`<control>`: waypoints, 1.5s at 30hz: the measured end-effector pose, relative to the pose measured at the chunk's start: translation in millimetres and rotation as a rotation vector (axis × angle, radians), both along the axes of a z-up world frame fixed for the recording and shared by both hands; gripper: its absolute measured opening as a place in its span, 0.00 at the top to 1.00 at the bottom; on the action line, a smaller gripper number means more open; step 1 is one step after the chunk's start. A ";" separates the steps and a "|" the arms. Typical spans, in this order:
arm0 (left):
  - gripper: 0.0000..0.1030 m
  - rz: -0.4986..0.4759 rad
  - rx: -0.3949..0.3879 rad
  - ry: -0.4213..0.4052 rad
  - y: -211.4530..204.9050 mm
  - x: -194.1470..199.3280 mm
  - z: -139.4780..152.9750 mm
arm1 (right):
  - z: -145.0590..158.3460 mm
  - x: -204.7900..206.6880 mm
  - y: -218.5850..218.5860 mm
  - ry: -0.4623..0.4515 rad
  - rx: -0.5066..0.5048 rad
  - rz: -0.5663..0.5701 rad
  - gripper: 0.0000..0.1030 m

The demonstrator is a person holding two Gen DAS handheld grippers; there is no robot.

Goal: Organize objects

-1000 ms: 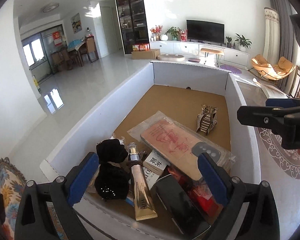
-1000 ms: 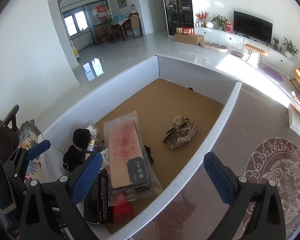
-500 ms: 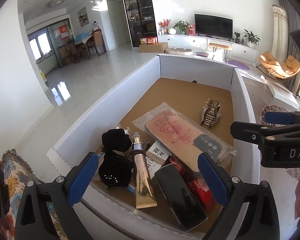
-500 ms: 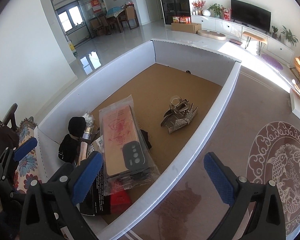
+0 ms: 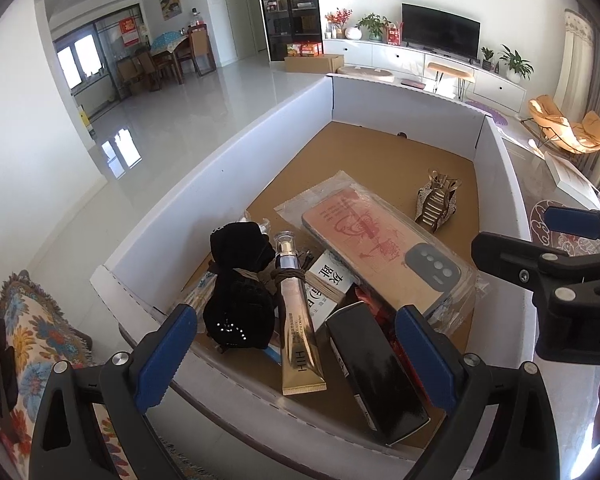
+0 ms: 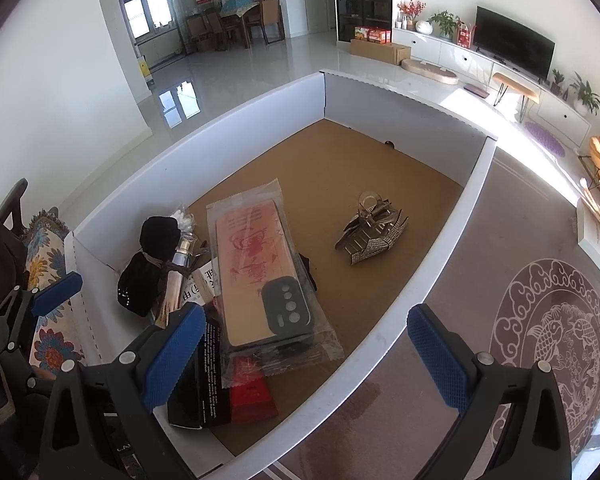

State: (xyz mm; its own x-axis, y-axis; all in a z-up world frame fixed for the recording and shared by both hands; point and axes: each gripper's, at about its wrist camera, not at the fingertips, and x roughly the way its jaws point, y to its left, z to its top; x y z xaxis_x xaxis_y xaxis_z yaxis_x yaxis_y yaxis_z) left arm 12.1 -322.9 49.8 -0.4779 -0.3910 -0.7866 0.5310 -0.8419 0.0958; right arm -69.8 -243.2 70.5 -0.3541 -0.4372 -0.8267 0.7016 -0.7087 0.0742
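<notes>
A white-walled box [image 5: 204, 184] [image 6: 236, 128] with a brown floor holds a pile at its near end. In it lie a bagged phone case [image 5: 380, 248] [image 6: 260, 280], a gold tube [image 5: 298, 320], a black pouch [image 5: 240, 292] [image 6: 148, 276], a black box [image 5: 376, 364] [image 6: 204, 384], a red box [image 6: 252, 396] and a white printed carton [image 5: 328, 284]. A rhinestone hair claw [image 5: 436, 200] [image 6: 370, 234] sits alone farther in. My left gripper [image 5: 296, 356] hovers open above the near pile. My right gripper [image 6: 306, 352] is open over the box's right wall.
A brown mat with a white fish medallion [image 6: 552, 336] lies right of the box. A flowered cushion [image 5: 40, 332] sits at the left. Beyond are a glossy white floor, a TV [image 5: 440, 34], a low cabinet and a yellow chair [image 5: 568, 132].
Both grippers have risen and drawn back slightly, so more of the box and its near wall shows. The objects in the box have stayed put.
</notes>
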 end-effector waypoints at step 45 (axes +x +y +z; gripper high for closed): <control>0.02 0.038 -0.014 0.035 -13.4 7.5 14.2 | -0.5 0.4 -10.2 0.006 0.024 -0.020 0.02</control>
